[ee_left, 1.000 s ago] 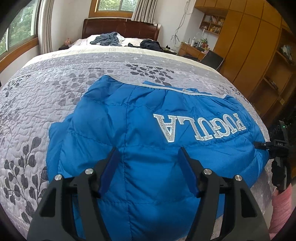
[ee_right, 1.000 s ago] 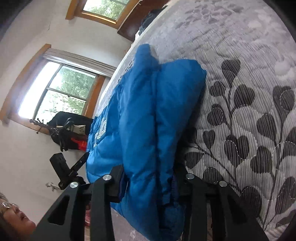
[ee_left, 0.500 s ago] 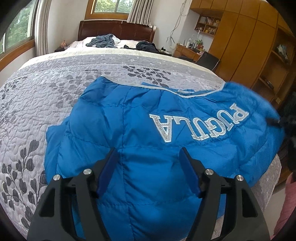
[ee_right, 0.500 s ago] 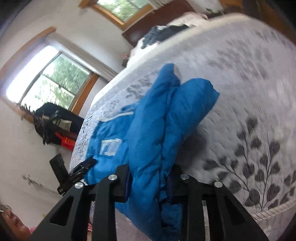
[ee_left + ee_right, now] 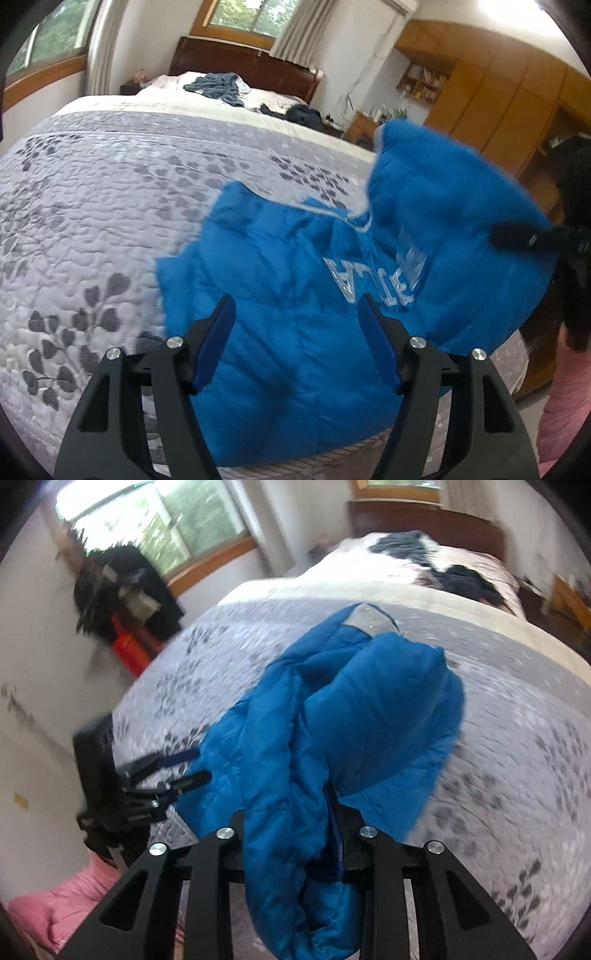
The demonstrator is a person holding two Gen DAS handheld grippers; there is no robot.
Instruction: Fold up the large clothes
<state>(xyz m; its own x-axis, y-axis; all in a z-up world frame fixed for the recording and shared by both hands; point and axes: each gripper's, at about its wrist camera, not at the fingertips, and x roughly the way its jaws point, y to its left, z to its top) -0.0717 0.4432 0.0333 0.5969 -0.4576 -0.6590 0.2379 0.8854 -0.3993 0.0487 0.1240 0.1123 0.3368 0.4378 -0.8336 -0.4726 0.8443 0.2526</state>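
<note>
The jacket (image 5: 295, 332), a blue quilted puffer with pale lettering across it, lies on the grey leaf-patterned quilt (image 5: 92, 221) near the foot edge of the bed, with its right-hand side lifted and curling over toward the middle. It looks light, thick and springy, so a fold will likely puff back unless pressed flat, and the smooth shell may slide over itself. The right gripper (image 5: 295, 834) is clamped on a bunched thickness of the jacket, its jaws closed onto the padding; a hold on a doubled edge or seam like this seems safer than on a single slick layer. The left gripper (image 5: 295, 325) hovers over the near middle of the jacket with its jaws wide apart, holding nothing. Other clothes (image 5: 218, 83) lie near the headboard (image 5: 243, 62).
</note>
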